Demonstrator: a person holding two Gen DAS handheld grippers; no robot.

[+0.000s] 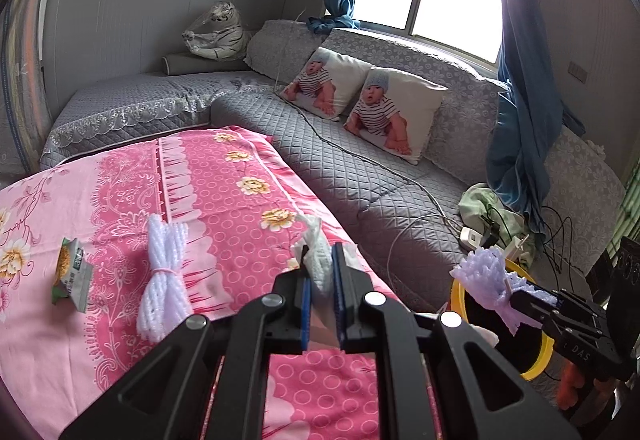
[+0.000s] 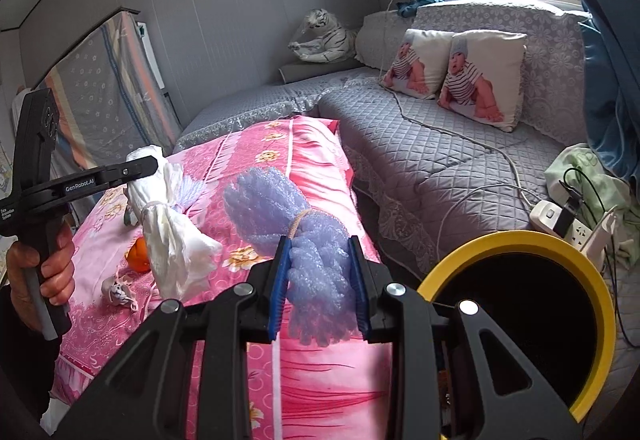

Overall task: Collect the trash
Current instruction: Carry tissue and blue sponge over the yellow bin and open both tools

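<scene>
My left gripper point(image 1: 320, 260) is shut on a crumpled white tissue wad point(image 1: 316, 240) and holds it above the pink flowered table cloth point(image 1: 240, 176); the wad also shows hanging in the right wrist view point(image 2: 168, 232). My right gripper point(image 2: 320, 256) is shut on a purple foam net bundle point(image 2: 304, 232), beside the yellow-rimmed black bin point(image 2: 520, 240). In the left wrist view the bundle point(image 1: 484, 272) hangs over the bin point(image 1: 540, 360). A white foam net bundle point(image 1: 164, 272) and a green snack wrapper point(image 1: 72, 272) lie on the cloth.
An orange peel point(image 2: 138, 254) and a small crumpled wrapper point(image 2: 118, 292) lie on the cloth. A grey quilted sofa point(image 1: 360, 168) with two baby-print pillows point(image 1: 384, 108) runs behind. A power strip point(image 2: 560, 220) with cables lies by the bin.
</scene>
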